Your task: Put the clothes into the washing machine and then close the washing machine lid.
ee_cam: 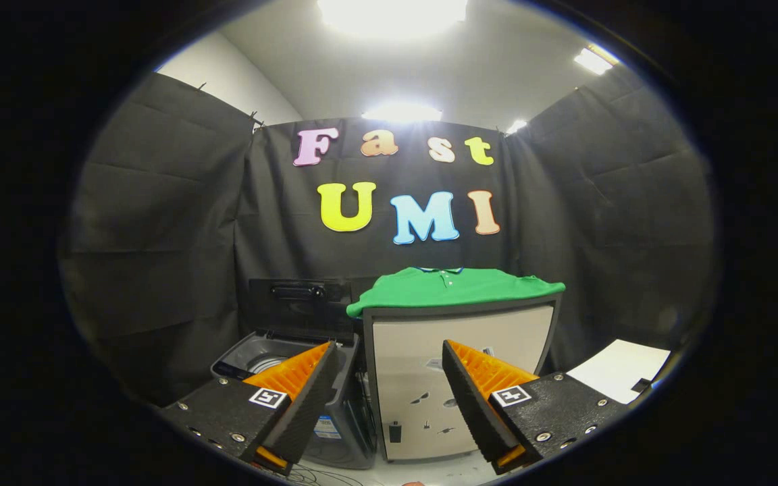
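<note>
The gripper (389, 378) is held apart and empty; the soft, light shirt (456, 289) at centre frame is best pinched at its draped edge.

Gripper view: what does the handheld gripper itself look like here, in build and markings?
The gripper has two wedge-shaped fingers tapering forward, with ribbed inner faces. Each sits on a flat black mounting block fixed with small silver screws, and each carries a square black-and-white fiducial tag. The fingers stand open with nothing between them.
</note>
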